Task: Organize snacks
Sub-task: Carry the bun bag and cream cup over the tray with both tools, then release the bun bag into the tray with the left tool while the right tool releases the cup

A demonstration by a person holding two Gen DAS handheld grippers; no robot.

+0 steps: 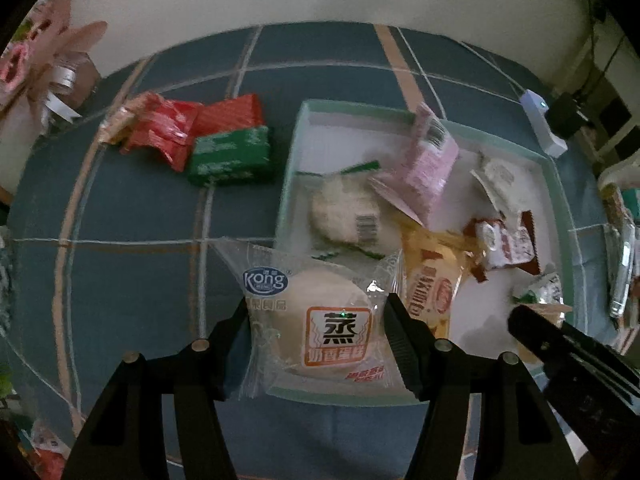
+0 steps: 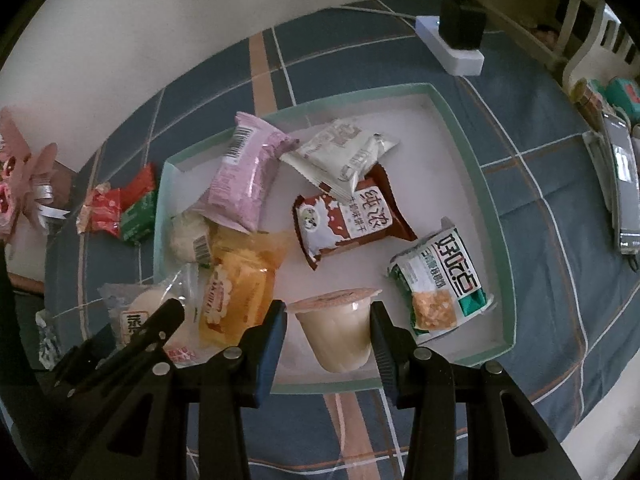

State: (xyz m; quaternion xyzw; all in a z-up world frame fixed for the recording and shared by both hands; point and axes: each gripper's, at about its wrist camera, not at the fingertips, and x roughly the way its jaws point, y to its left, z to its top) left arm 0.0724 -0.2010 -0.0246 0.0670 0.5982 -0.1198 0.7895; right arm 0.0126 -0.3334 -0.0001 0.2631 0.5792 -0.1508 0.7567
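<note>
My left gripper (image 1: pixel 316 308) is shut on a clear packet with a round steamed cake (image 1: pixel 320 320), over the near left corner of the green-rimmed white tray (image 1: pixel 288 168). My right gripper (image 2: pixel 328 312) is shut on a pale pudding cup (image 2: pixel 340 332) with a pink foil lid, above the near side of the tray (image 2: pixel 472 152). In the tray lie a pink packet (image 2: pixel 248 176), a white packet (image 2: pixel 344 152), a brown packet (image 2: pixel 344 224), a green-and-white packet (image 2: pixel 440 276), a yellow packet (image 2: pixel 236 300) and a round white cake (image 2: pixel 192 236).
Red packets (image 1: pixel 160 136) and a green packet (image 1: pixel 232 156) lie on the blue plaid cloth left of the tray. A white power strip (image 2: pixel 448 48) with a black plug sits at the back right. Flat items (image 2: pixel 620 184) lie at the right edge; a pink bow decoration (image 1: pixel 40 60) stands far left.
</note>
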